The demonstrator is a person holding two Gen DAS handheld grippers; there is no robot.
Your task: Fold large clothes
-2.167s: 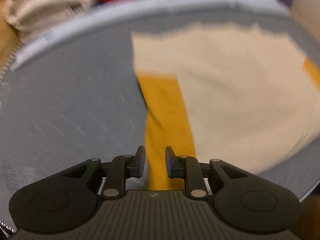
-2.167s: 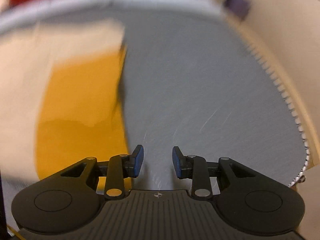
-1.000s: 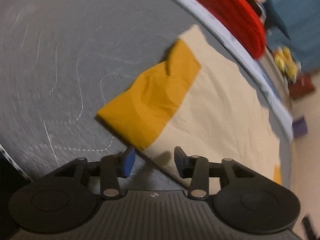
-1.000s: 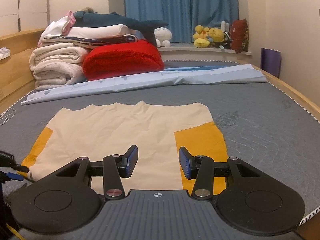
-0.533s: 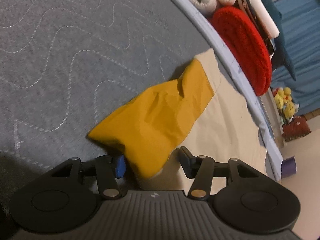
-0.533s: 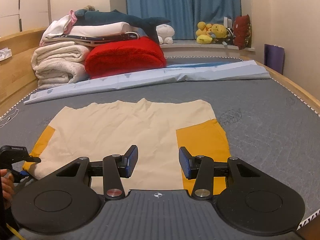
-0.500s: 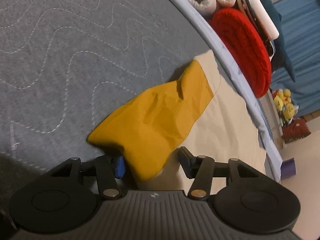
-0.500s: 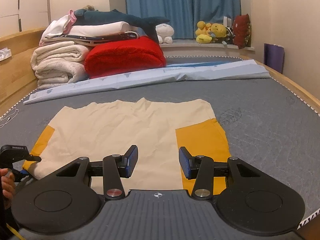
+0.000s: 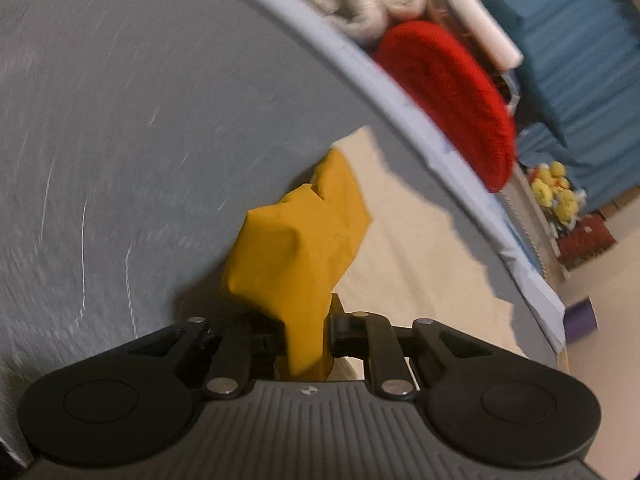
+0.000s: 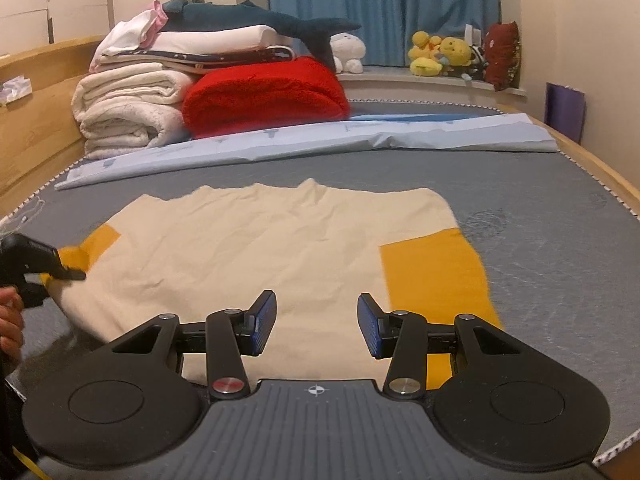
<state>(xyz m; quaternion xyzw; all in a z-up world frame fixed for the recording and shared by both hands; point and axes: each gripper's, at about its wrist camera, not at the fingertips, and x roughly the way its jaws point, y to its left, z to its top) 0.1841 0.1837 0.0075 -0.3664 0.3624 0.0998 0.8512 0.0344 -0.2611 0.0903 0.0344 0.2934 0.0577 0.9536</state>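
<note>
Right wrist view: a grey mattress point(image 10: 560, 208) fills the room, with a cream shirt point(image 10: 260, 240) spread flat across its near half. Its right sleeve point(image 10: 436, 272), mustard yellow, lies flat on the mattress. Behind the shirt runs a pale blue sheet point(image 10: 320, 136), then a red blanket point(image 10: 264, 96) beside stacked white bedding (a plush shark lies on top). The right gripper point(image 10: 317, 326) hovers low over the shirt's near hem, its blue-padded jaws spread apart with nothing between them. At the left edge, a hand point(image 10: 10, 320) holds the left gripper point(image 9: 304, 328), whose jaws have just been closing and now pinch the bunched left sleeve point(image 9: 300, 248), lifting it off the mattress.
</note>
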